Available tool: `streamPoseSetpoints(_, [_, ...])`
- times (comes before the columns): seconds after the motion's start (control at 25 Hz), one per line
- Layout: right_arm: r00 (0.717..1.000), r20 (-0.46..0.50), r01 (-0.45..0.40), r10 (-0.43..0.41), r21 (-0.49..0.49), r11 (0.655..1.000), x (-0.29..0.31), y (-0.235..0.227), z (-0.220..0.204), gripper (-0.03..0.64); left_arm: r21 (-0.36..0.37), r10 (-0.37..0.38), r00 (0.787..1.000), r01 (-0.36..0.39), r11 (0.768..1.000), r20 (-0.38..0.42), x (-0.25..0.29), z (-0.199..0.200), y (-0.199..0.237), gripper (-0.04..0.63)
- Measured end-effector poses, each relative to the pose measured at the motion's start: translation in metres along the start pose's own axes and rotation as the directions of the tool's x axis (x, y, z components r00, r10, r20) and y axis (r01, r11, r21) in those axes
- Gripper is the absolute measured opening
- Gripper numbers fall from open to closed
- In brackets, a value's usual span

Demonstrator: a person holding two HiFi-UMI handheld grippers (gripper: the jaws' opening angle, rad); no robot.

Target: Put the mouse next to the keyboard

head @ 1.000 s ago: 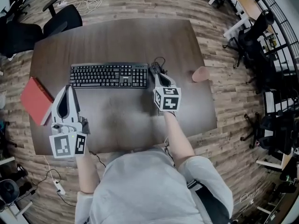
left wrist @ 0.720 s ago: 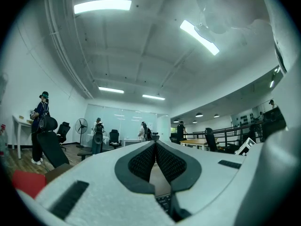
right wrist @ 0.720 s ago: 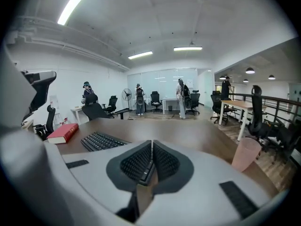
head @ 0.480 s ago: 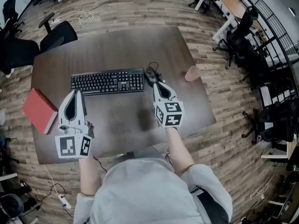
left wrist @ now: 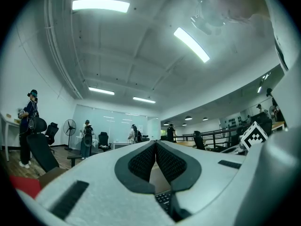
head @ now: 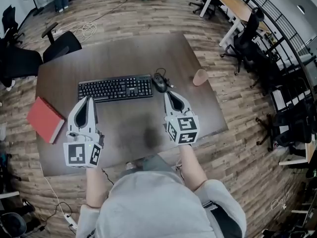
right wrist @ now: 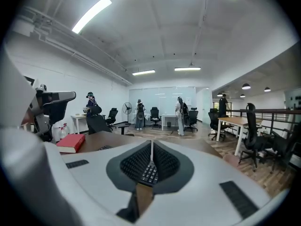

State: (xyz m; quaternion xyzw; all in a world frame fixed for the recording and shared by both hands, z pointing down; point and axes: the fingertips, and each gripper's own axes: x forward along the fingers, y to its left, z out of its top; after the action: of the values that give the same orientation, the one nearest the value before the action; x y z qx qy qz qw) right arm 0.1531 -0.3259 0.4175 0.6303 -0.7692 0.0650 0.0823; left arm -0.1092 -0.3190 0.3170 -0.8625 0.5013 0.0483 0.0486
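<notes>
Head view, from above. We see a dark table (head: 129, 48) filling the centre of the frame. A black keyboard (head: 115, 88) lies across its middle; the key legends are too small for us to read.

The left gripper (head: 88, 99) sits lower left, its tips at the keyboard's near edge. Its jaws are closed tip to tip, with nothing between them. The right gripper (head: 168, 94) sits right of centre, its jaws likewise pressed together and empty, its tips just below the mouse. Each gripper carries a cube of black-and-white square markers.

A red book (head: 45, 119) lies at the table's left edge; we can read no title. A tan cup (head: 199, 77) stands near the right edge.

The black mouse (head: 159, 82) rests just beside the keyboard's right end, its cable curled above it.
</notes>
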Motion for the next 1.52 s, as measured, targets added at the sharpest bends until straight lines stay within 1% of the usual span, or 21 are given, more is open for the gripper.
streamPoseSetpoints(0.24, [0.999,0.051,0.007,-0.005,-0.03,1.0,-0.029,0.016,0.018,0.02,-0.003,-0.013,1.0,0.013,1.0,0.01,-0.017,0.005,-0.003,0.009])
streamPoseSetpoints(0.48, [0.996,0.088,0.031,-0.028,-0.035,0.999,-0.054,0.026,0.036,0.02,-0.006,-0.018,1.0,0.018,1.0,0.025,-0.034,0.012,-0.003,0.009])
streamPoseSetpoints(0.8, [0.987,0.155,0.04,-0.032,-0.047,0.998,-0.084,0.045,0.057,0.02,-0.021,-0.014,0.999,0.015,1.0,0.045,-0.054,0.02,0.001,0.009])
streamPoseSetpoints(1.28, [0.97,0.244,0.027,-0.009,-0.068,0.997,-0.111,0.073,0.079,0.02,-0.032,-0.021,0.998,0.023,0.999,0.066,-0.073,0.027,0.006,0.009])
streamPoseSetpoints(1.52, [0.961,0.277,0.025,-0.004,-0.072,0.997,-0.116,0.078,0.088,0.02,-0.036,-0.023,0.997,0.026,0.999,0.076,-0.074,0.029,0.008,0.009])
